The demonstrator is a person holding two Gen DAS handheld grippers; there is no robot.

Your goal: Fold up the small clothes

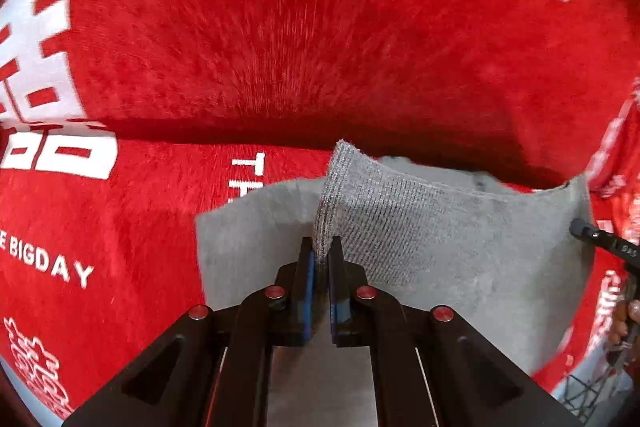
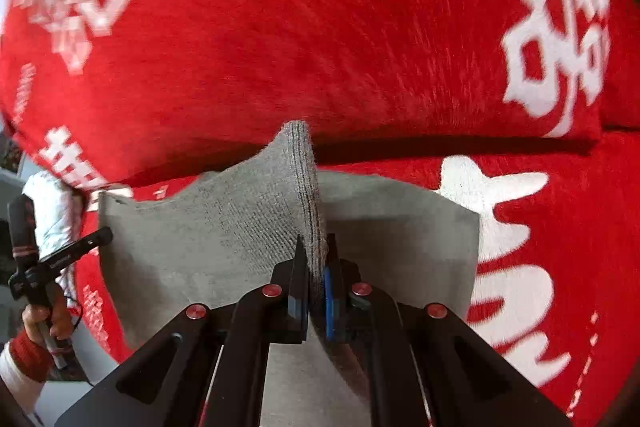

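- Left tool [image 1: 320, 255]: jaws closed on the ribbed band of the grey garment [image 1: 420, 239], pinching it into a raised ridge at 12 o'clock of the fingertips. A grip on the hem probably gives control of a whole edge for folding.
- Right tool [image 2: 318, 255]: likewise clamped shut on the ribbed band of the same grey garment [image 2: 224, 227]; the cloth stands up in a peak between the pads.
- The garment hangs slack between the two grips, its lower part draped toward 6 o'clock over the red printed cloth [image 1: 280, 47] that covers the surface.
- In the right wrist view, the person's hand [image 2: 44, 319] holding the other tool sits at 8 o'clock.
- Edges: the garment's free side edge shows at 3 o'clock in the right wrist view.
- Open room: bare red cloth lies from 10 to 2 o'clock beyond a dark crease.
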